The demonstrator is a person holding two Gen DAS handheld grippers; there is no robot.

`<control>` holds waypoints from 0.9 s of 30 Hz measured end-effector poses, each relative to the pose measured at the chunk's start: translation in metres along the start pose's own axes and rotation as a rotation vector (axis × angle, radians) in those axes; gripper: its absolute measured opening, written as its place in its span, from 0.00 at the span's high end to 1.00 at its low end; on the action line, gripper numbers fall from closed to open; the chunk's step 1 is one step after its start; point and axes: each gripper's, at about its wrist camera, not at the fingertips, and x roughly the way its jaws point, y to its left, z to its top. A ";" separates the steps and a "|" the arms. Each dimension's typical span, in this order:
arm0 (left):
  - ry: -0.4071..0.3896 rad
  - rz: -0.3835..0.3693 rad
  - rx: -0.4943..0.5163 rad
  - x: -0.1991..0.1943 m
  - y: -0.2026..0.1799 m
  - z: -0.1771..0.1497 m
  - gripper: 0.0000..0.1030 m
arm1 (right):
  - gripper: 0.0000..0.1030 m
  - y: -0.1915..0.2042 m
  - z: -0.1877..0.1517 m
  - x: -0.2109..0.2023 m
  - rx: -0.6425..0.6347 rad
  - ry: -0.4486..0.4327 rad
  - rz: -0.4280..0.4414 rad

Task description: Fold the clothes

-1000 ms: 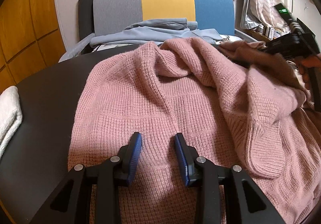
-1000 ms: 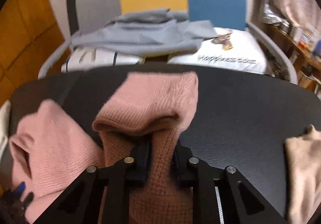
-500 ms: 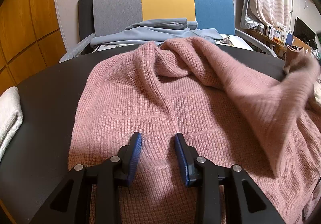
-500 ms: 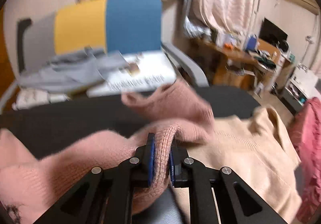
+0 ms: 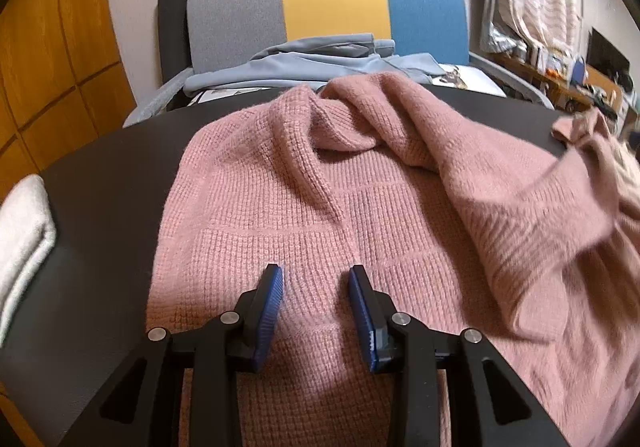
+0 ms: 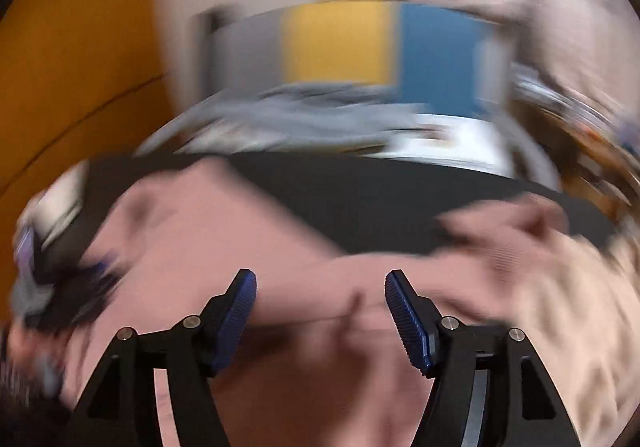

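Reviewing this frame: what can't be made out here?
- Right wrist view: motion blur smears the pink sweater and beige garment; their folds are unreadable.
- Left wrist view: the sweater's sleeve is blurred, its cuff cut off at the right edge.
- Left wrist view: the white cloth is cropped at the left.

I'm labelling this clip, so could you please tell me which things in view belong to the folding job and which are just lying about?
Part of the job:
- pink sweater
- left gripper
- right gripper, jaws just opened
- black table

Lying about:
- white towel
- grey garment
- cream sweater
- chair
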 end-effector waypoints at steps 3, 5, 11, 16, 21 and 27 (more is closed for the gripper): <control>0.002 0.011 0.028 -0.015 0.006 -0.006 0.67 | 0.34 0.066 -0.004 0.015 -0.265 0.024 0.049; 0.002 0.013 0.001 -0.019 0.017 -0.010 0.67 | 0.34 0.103 -0.010 0.027 -0.472 0.016 0.033; -0.031 -0.013 -0.094 -0.019 0.036 -0.024 0.65 | 0.42 0.177 -0.043 0.079 -1.026 0.073 -0.135; -0.065 0.003 -0.072 -0.021 0.032 -0.030 0.64 | 0.93 0.159 -0.009 0.097 -0.912 0.146 -0.088; -0.074 -0.024 -0.104 -0.022 0.036 -0.035 0.64 | 0.93 0.095 0.065 0.088 -0.502 0.099 -0.015; -0.085 -0.039 -0.118 -0.023 0.038 -0.040 0.64 | 0.93 -0.003 0.125 0.121 -0.036 0.083 -0.063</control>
